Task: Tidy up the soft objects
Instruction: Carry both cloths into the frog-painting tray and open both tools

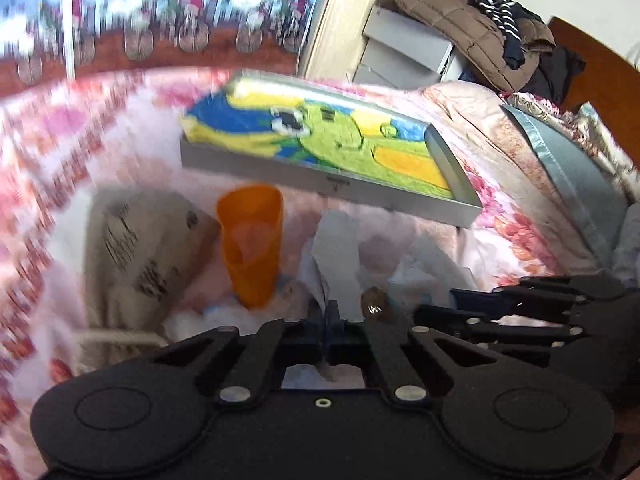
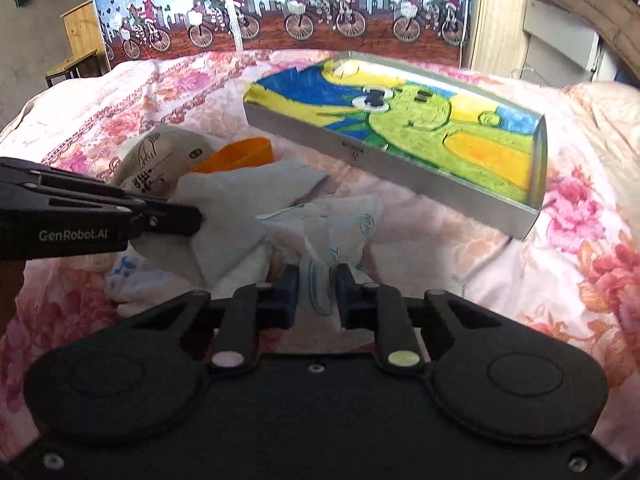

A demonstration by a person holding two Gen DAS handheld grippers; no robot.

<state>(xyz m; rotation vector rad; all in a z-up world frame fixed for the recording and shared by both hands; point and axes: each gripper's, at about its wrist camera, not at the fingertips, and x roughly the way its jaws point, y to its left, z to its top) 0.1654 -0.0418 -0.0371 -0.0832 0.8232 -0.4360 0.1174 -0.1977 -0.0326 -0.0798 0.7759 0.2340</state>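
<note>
On the floral bedspread lies a grey tray (image 2: 400, 176) lined with a green, yellow and blue cartoon towel (image 2: 424, 120); it also shows in the left wrist view (image 1: 320, 184). My left gripper (image 1: 326, 312) is shut on a grey cloth (image 1: 336, 256), which also shows in the right wrist view (image 2: 240, 208). My right gripper (image 2: 316, 296) is shut on a white cloth with blue print (image 2: 324, 248). A beige printed soft item (image 2: 168, 156) and an orange cup (image 1: 252, 240) lie beside them.
A bicycle-pattern backdrop (image 2: 280, 4) stands behind the bed. Brown and striped clothes (image 1: 472, 20) hang over a grey unit at the right. Folded bedding (image 1: 568, 168) lies at the bed's right edge. A wooden stool (image 2: 80, 52) stands far left.
</note>
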